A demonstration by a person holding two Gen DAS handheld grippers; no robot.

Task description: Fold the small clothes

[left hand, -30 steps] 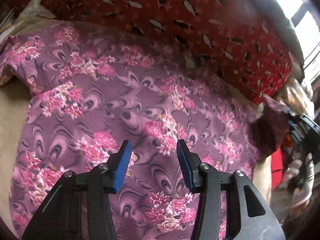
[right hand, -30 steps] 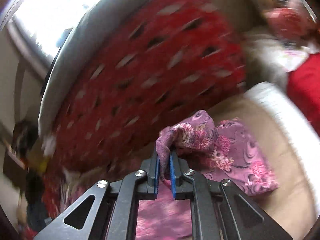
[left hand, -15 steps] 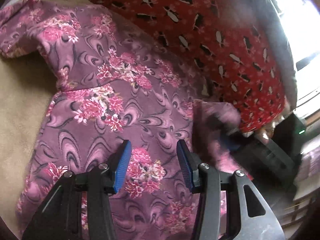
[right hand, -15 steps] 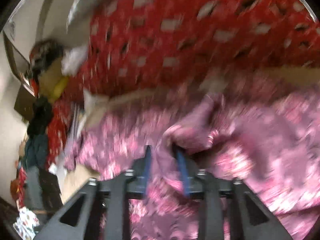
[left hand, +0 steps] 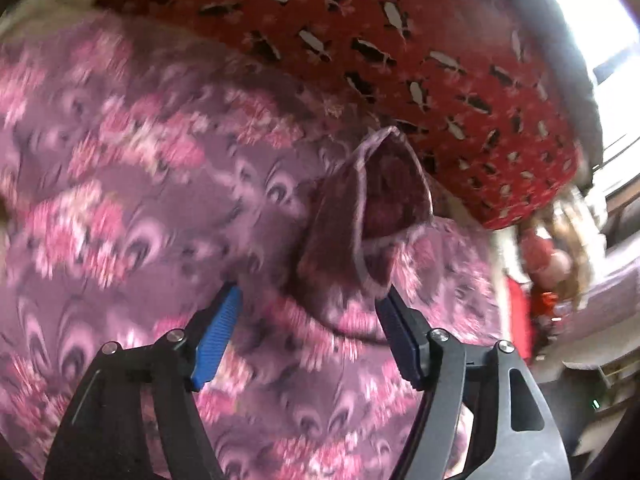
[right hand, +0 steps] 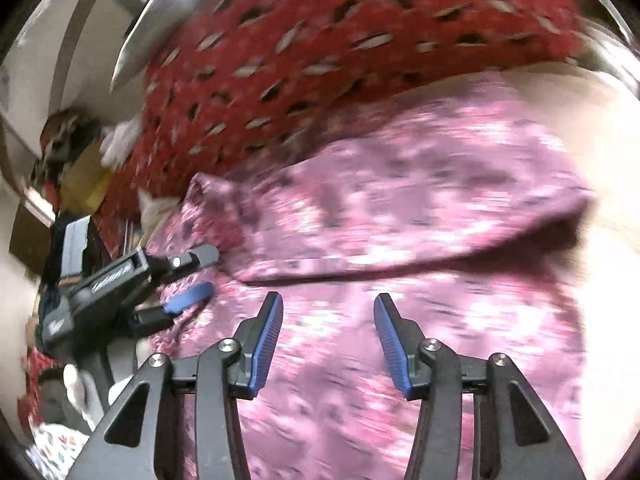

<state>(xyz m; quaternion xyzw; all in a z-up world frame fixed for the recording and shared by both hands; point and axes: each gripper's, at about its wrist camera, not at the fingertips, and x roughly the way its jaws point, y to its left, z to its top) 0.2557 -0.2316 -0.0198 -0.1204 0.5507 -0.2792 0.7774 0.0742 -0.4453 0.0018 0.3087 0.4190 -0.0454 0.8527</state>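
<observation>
A purple garment with pink flowers lies spread on a beige cushion. One sleeve is folded over onto its body, its open cuff facing up; in the right wrist view this folded part lies across the garment. My left gripper is open and empty just above the cloth, below the sleeve. It also shows at the left of the right wrist view. My right gripper is open and empty above the garment. Both views are blurred.
A red patterned cushion runs along the back of the garment. A bright window is behind it. Piled clothes and clutter sit at the left of the right wrist view.
My right gripper was shut on the sleeve, carried it over the garment's body, then opened and let it go. My left gripper stayed open and shifted toward the sleeve.
</observation>
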